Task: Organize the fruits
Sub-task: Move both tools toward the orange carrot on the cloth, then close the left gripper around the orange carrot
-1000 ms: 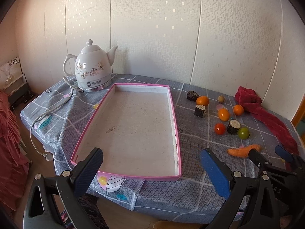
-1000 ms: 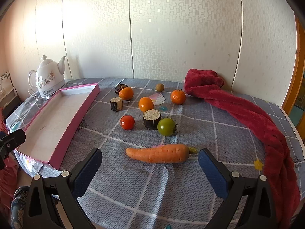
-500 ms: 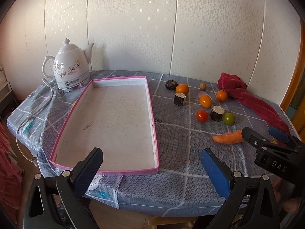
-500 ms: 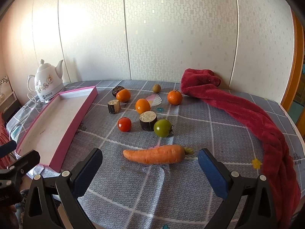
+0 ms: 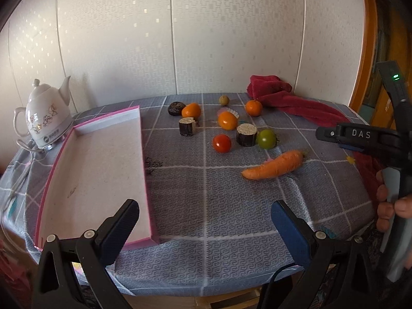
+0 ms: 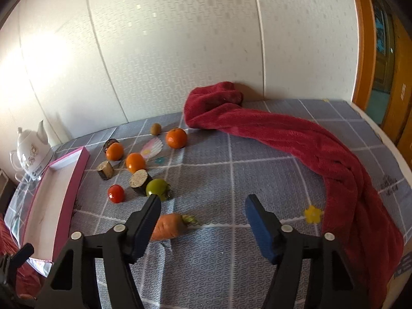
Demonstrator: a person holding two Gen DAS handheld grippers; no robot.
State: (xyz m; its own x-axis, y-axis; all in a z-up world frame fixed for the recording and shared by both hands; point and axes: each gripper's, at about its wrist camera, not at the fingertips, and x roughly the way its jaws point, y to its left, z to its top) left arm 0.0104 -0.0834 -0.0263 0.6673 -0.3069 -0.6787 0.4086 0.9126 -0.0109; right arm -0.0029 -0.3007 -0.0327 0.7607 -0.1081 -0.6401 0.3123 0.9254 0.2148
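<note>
Orange carrot (image 6: 168,226) on counter (image 6: 231,180), beside right hand-held gripper (image 6: 202,222); jaws closing from wide, nothing clamped. Left hand-held gripper (image 5: 206,228) open, empty. Pink tray (image 5: 140,139) unfilled; sorting not begun.

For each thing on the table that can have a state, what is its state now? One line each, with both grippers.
Pink tray: empty.
Carrot: lying flat, not gripped.
Kettle: upright, lid on.
Red towel: crumpled.
Left gripper: open, holding nothing.
Right gripper: jaws closing, nothing pressed between them.
</note>
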